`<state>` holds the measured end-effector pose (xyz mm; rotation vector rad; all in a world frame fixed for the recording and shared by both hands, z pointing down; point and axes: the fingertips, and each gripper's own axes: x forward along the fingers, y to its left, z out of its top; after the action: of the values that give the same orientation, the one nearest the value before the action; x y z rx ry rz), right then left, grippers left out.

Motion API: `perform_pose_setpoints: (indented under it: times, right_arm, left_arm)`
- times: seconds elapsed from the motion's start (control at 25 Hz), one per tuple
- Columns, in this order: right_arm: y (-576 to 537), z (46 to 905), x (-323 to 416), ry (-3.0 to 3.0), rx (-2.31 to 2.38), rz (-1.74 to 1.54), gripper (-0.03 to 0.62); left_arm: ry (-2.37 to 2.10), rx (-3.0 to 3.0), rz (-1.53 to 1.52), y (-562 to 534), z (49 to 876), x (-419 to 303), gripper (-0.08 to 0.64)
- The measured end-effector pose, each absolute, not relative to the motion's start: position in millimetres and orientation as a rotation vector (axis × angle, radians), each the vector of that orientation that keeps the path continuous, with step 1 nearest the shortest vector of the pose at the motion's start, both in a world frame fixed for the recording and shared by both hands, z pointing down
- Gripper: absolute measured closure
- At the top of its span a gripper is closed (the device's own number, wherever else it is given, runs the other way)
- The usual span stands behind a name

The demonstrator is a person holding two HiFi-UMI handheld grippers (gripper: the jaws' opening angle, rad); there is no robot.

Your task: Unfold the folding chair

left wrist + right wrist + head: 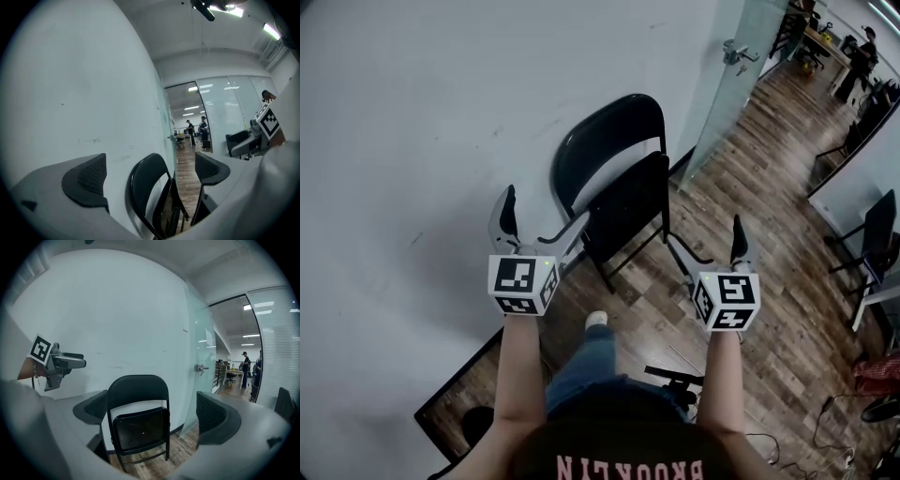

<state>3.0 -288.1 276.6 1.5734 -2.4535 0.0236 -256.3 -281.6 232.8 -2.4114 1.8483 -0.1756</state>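
Against a pale wall (412,112), beside a glass door (727,75), a black folding chair (623,202) stands folded on the wooden floor (750,187), its seat tipped up flat to the backrest and its legs drawn together. A person faces it with the left gripper (542,220) and the right gripper (710,248) held out, both with jaws spread wide and nothing between them, each well short of the chair. Unfolding has not begun. The chair looks to be a stiff metal-tube frame with a thin padded seat: rigid, fairly weighty for two small jaws, and likely slick where the tube is painted. The top of the backrest looks the surest hold for one gripper, and the seat's upper edge the place for the other to pull forward and down. The feet may skate on the smooth boards as the legs open.
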Motion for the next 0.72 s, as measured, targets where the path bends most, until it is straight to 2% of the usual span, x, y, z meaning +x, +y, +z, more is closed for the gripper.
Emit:
perform_pose_setpoints:
  times: [0.4,0.6,0.72]
  right_arm:
    - [-399.4,317.7,-50.4,-2.379,1.602,0.17,0.025]
    - [-429.5,371.2,-72.4,-2.417,1.613,0.411,0.029]
    - [-443.2,399.7,-87.3,-2.449,1.59,0.579,0.057]
  left_arm:
    - [1.774,-2.648,-0.254,-394.2,292.4,-269.1,-0.009]
    - [1.788,-2.754,-0.276,-417.5,340.9,-272.1,-0.009]
    - [1.785,-2.832,-0.26,-421.9,354.4,-272.1,-0.009]
